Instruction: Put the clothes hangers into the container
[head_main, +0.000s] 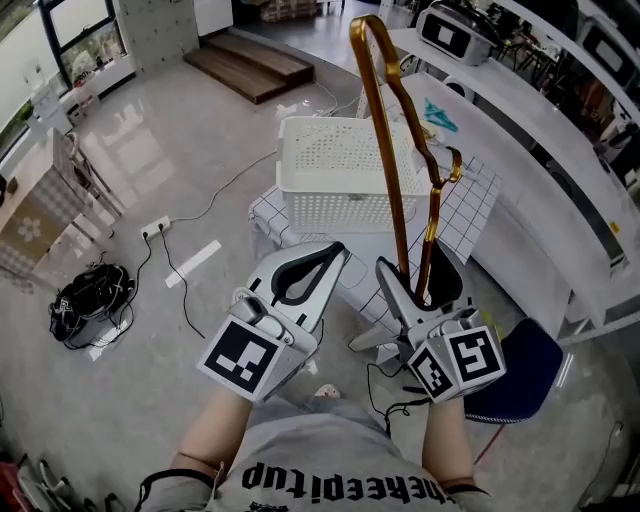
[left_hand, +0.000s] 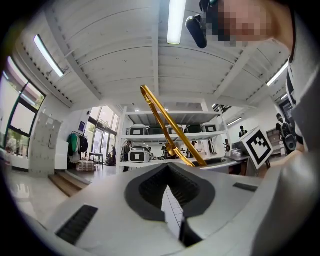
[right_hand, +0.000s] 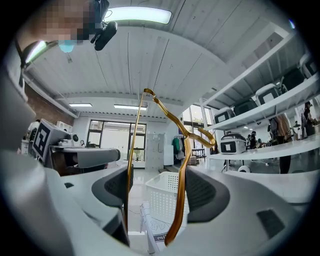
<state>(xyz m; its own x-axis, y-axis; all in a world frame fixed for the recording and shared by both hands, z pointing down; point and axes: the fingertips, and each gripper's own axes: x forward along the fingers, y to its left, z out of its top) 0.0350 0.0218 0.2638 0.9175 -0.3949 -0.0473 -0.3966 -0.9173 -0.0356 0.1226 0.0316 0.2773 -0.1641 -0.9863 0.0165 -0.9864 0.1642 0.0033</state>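
Observation:
A golden metal clothes hanger (head_main: 395, 200) stands upright in the air, hook side to the right. My right gripper (head_main: 418, 272) grips its lower end, jaws spread wide with one bar of the hanger (right_hand: 186, 165) against each pad. Beyond it, the white perforated basket (head_main: 340, 190) sits on a table with a checked cloth (head_main: 480, 215); the basket (right_hand: 162, 197) also shows between the right jaws. My left gripper (head_main: 335, 250) hovers to the left of the hanger, tips together and nothing held. In the left gripper view the hanger (left_hand: 170, 132) rises past the jaw tips.
A long white counter (head_main: 540, 170) with appliances runs along the right. A blue stool (head_main: 520, 370) stands below my right hand. Cables and a power strip (head_main: 155, 228) lie on the floor at left, beside a black bundle (head_main: 90, 295). A wooden step (head_main: 250, 65) is further back.

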